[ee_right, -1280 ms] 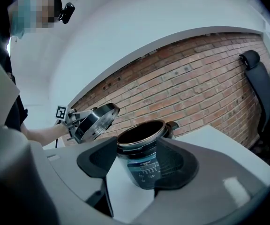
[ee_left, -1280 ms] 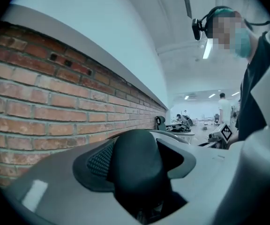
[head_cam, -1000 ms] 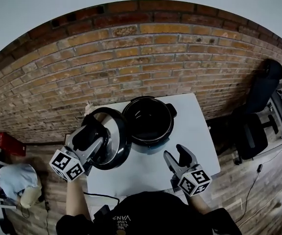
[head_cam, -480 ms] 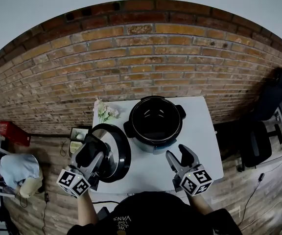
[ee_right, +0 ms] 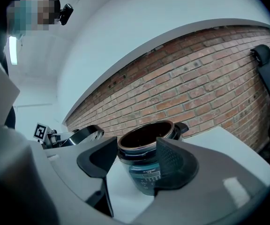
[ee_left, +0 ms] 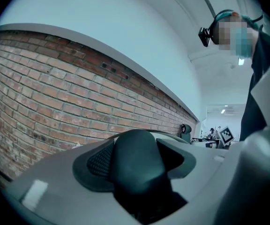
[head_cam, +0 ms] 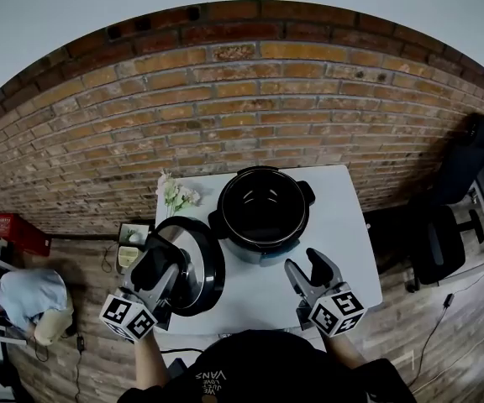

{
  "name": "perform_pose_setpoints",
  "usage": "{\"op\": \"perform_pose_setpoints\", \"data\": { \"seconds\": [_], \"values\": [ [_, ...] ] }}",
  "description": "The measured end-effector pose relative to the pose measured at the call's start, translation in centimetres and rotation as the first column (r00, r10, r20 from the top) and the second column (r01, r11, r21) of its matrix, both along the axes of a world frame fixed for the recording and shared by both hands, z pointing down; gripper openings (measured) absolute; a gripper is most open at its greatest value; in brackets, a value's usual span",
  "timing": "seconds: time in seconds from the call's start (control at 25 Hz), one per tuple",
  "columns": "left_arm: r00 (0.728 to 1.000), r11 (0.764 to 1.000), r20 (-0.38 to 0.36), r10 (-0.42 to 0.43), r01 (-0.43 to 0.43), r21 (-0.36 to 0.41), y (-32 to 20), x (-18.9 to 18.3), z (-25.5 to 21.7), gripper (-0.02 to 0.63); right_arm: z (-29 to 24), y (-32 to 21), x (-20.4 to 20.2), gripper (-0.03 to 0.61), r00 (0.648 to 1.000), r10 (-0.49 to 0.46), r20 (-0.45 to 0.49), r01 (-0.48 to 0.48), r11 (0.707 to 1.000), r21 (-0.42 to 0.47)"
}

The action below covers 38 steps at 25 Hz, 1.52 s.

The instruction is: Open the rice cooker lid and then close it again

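Observation:
The black rice cooker pot (head_cam: pixel 263 208) stands open on the white table (head_cam: pixel 343 225), its inside dark. Left of it is the round lid (head_cam: pixel 193 265), tilted on edge with its shiny underside toward the pot, over the table's left part. My left gripper (head_cam: pixel 154 259) is shut on the lid's black handle (ee_left: pixel 136 161), which fills the space between the jaws in the left gripper view. My right gripper (head_cam: pixel 309 269) hovers open near the table's front edge, apart from the pot. In the right gripper view the pot (ee_right: pixel 146 139) shows between its open jaws, with the lid (ee_right: pixel 86 132) further left.
A brick wall (head_cam: pixel 242 107) runs behind the table. Flowers (head_cam: pixel 177 195) sit at the table's back left corner. A small box (head_cam: pixel 129 240) and a red box (head_cam: pixel 19 229) lie at the left, near a person (head_cam: pixel 28 300). Office chairs (head_cam: pixel 439 233) stand at the right.
My left gripper has carried the lid left and lower, away from the pot's side toward the table's left edge. The right gripper has stayed put.

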<state>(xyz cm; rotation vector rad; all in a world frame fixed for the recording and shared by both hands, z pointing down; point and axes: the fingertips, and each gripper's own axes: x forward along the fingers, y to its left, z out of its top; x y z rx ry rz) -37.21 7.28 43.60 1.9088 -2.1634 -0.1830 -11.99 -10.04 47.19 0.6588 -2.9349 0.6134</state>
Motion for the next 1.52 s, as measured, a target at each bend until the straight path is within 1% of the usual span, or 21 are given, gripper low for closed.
{"op": "perform_pose_setpoints", "data": {
  "seconds": [0.24, 0.44, 0.56, 0.72, 0.8, 0.88, 0.96, 1.04, 1.12, 1.2, 1.36, 1.52],
  "values": [
    [0.998, 0.999, 0.042, 0.049, -0.05, 0.01, -2.7, -0.3, -1.2, 0.281, 0.3, -0.4, 1.4, 0.264, 0.999, 0.049, 0.002, -0.049, 0.999, -0.008],
    [0.985, 0.99, 0.099, 0.138, -0.139, 0.006, -6.6, -0.9, -3.0, 0.281, 0.7, -0.4, 3.1, 0.264, 0.993, 0.12, 0.001, -0.12, 0.993, -0.017],
    [0.97, 0.979, 0.135, 0.203, -0.205, 0.007, -9.2, -0.7, -3.8, 0.281, 1.0, -0.5, 4.2, 0.264, 0.988, 0.153, -0.005, -0.153, 0.988, -0.021],
    [0.935, 0.954, 0.192, 0.299, -0.299, -0.03, -13.3, 0.4, -4.7, 0.281, 1.3, -0.6, 6.1, 0.264, 0.975, 0.22, -0.006, -0.22, 0.975, -0.032],
    [0.907, 0.931, 0.216, 0.362, -0.362, -0.04, -15.1, 1.1, -4.7, 0.281, 1.5, -0.7, 7.1, 0.264, 0.966, 0.257, -0.008, -0.257, 0.966, -0.035],
    [0.875, 0.903, 0.233, 0.425, -0.428, -0.042, -16.9, 2.0, -4.7, 0.281, 1.6, -0.8, 8.2, 0.264, 0.956, 0.295, -0.012, -0.295, 0.955, -0.035],
    [0.847, 0.879, 0.245, 0.472, -0.475, -0.054, -18.7, 3.0, -4.7, 0.281, 1.7, -0.9, 9.2, 0.264, 0.945, 0.327, -0.014, -0.328, 0.944, -0.035],
    [0.816, 0.855, 0.262, 0.514, -0.513, -0.081, -20.4, 4.2, -4.5, 0.281, 1.8, -1.0, 10.2, 0.264, 0.935, 0.355, -0.017, -0.356, 0.934, -0.037],
    [0.78, 0.826, 0.279, 0.56, -0.551, -0.118, -21.9, 5.4, -4.2, 0.281, 1.9, -0.9, 11.1, 0.264, 0.925, 0.379, -0.021, -0.38, 0.924, -0.041],
    [0.734, 0.79, 0.296, 0.611, -0.593, -0.158, -23.2, 6.6, -3.9, 0.281, 2.1, -0.9, 11.9, 0.264, 0.916, 0.401, -0.029, -0.402, 0.914, -0.044],
    [0.634, 0.707, 0.321, 0.704, -0.668, -0.233, -25.3, 9.1, -2.8, 0.281, 2.2, -0.8, 13.3, 0.264, 0.898, 0.438, -0.047, -0.44, 0.897, -0.043],
    [0.535, 0.624, 0.329, 0.778, -0.718, -0.309, -26.6, 11.2, -1.1, 0.281, 2.3, -0.7, 13.9, 0.264, 0.89, 0.452, -0.058, -0.455, 0.89, -0.042]
  ]
}}
